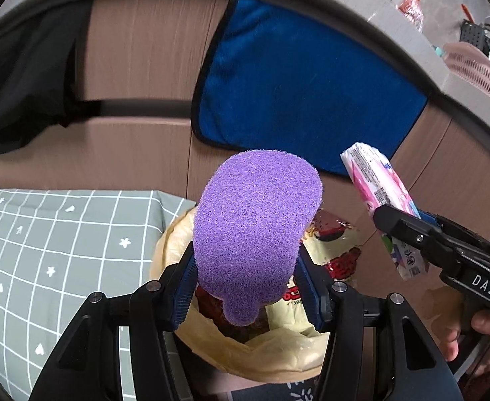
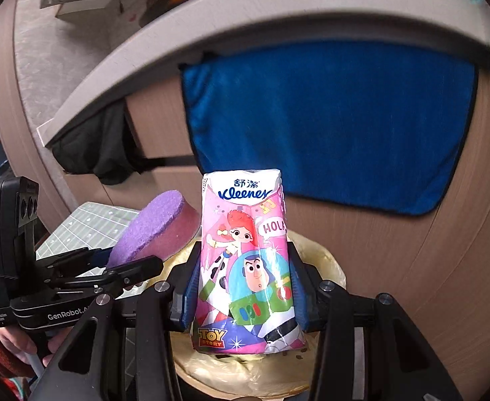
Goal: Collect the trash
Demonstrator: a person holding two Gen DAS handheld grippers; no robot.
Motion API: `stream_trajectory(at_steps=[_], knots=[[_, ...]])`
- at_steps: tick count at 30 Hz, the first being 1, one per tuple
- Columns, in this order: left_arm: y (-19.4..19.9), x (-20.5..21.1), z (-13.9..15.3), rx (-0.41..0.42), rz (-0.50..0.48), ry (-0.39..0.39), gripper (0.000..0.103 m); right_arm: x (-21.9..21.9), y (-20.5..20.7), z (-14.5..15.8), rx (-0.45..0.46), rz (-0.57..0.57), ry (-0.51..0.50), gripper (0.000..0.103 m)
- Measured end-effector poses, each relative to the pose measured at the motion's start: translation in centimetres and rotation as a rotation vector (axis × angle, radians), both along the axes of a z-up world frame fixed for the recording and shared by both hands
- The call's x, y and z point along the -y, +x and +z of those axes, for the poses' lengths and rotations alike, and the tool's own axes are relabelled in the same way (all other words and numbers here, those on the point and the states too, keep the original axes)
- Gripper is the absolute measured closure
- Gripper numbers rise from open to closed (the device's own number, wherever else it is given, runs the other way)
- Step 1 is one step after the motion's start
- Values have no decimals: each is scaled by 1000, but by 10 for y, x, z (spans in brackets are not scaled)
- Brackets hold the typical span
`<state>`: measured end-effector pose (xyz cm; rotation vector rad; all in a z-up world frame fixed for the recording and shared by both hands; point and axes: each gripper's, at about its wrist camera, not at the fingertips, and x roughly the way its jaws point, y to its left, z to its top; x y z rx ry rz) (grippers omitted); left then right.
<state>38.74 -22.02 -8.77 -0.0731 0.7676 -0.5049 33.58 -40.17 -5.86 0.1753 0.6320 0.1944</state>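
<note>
- Purple scouring fibre tops the sponge [image 1: 255, 230], which is pinched at its lower sides between the blue pads of the left hand-held gripper [image 1: 248, 290] and held over the bag-lined bin [image 1: 278, 357].
- A tissue pack [image 2: 248, 264] in glossy pink film is clamped upright across its lower half by the right hand-held gripper [image 2: 245, 297], also above the bin [image 2: 328, 267].
- The sponge is judged light, soft and springy; a mid-body pinch suits it, and some rebound can be expected on release.
- The pack is judged light and squashy with a slippery wrapper, so a grip across its broad faces is safest.
- The bin's contents, printed wrappers [image 1: 338, 254], are shown only in the left wrist view, along with a grid-patterned cloth [image 1: 44, 250].
- The sponge's pink foam underside and the pack's printed front are revealed only in the right wrist view.
- A blue towel [image 1: 298, 83] hangs from the counter [image 1: 422, 43] behind.
</note>
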Motion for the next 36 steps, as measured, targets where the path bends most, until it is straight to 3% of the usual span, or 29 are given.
stream_trajectory(at_steps=[5,13,16,19,27,32,36], knots=[[7,5,-7,10,-19,31,48,4,11,-18,-37,-6,22,60],[11,-8,-4,-3,-63,-54,42,3,12,-24,-30,-36,57,47],[10,-21,3,-17,-36,-94,42,2,7,-20,-28,-52,54,46],[0,-33,15,10,10,-68,42,-3,-3,-14,-26,-61,42,46],[-67,-80,52,68,109,-18,42,-35,-56,9,-6,-54,62,42],[-142,-115,73,126,168,-7,42,-69,-111,25,-21,-43,116,37],[-201,-135,84,196,251,48,42,-105,-157,33,-24,58,93,37]])
